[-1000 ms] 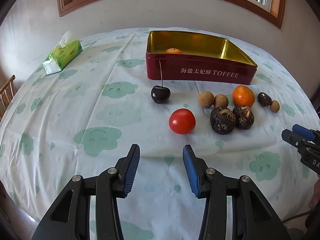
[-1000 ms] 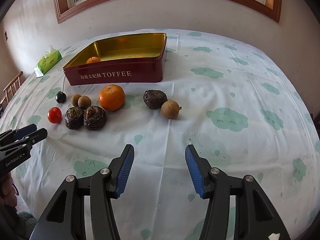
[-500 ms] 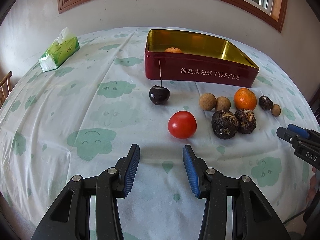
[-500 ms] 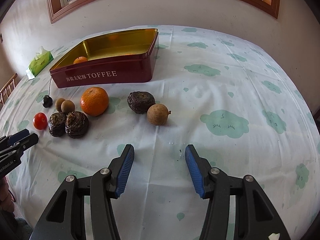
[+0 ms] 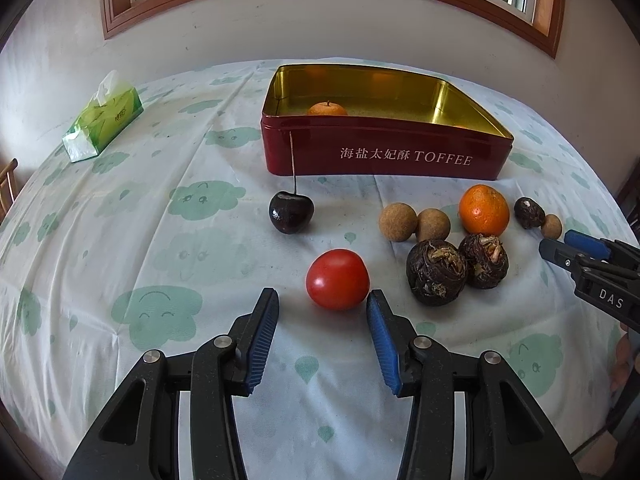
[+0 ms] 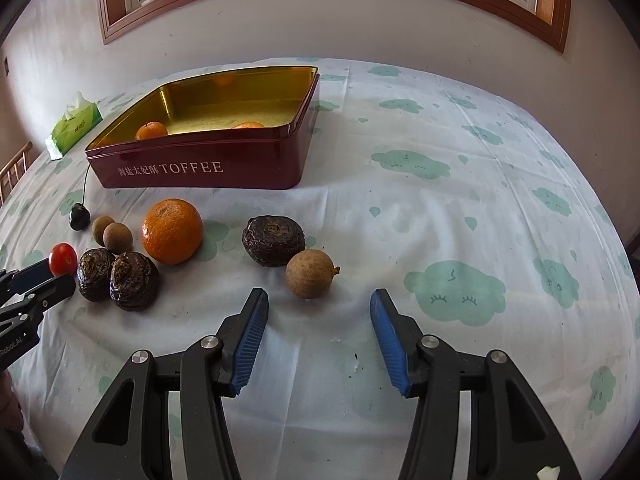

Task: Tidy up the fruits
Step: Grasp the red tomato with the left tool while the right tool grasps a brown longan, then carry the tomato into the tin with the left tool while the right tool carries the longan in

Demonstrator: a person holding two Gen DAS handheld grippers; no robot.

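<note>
A red toffee tin (image 5: 384, 156) (image 6: 200, 168) with a gold inside holds small oranges (image 5: 327, 109) (image 6: 151, 131). Loose fruit lies in front of it: a dark cherry (image 5: 291, 212), a red tomato (image 5: 337, 279), two brown longans (image 5: 397, 222), an orange (image 5: 484, 210) (image 6: 172, 231) and dark water chestnuts (image 5: 437, 272) (image 6: 273, 241). My left gripper (image 5: 323, 300) stands open just short of the tomato, its fingertips either side of it without touching. My right gripper (image 6: 319, 300) is open, with a brown longan (image 6: 309, 274) just beyond its tips.
A green tissue pack (image 5: 103, 122) (image 6: 74, 126) lies at the far left of the cloud-print tablecloth (image 6: 460, 208). A wooden chair back (image 5: 9, 184) shows past the left table edge. A wall with a wood-framed window rises behind the table.
Both grippers have moved forward toward the fruit. The tomato now lies at the left gripper's tips and the lone longan at the right gripper's tips. Jaw widths look the same.
</note>
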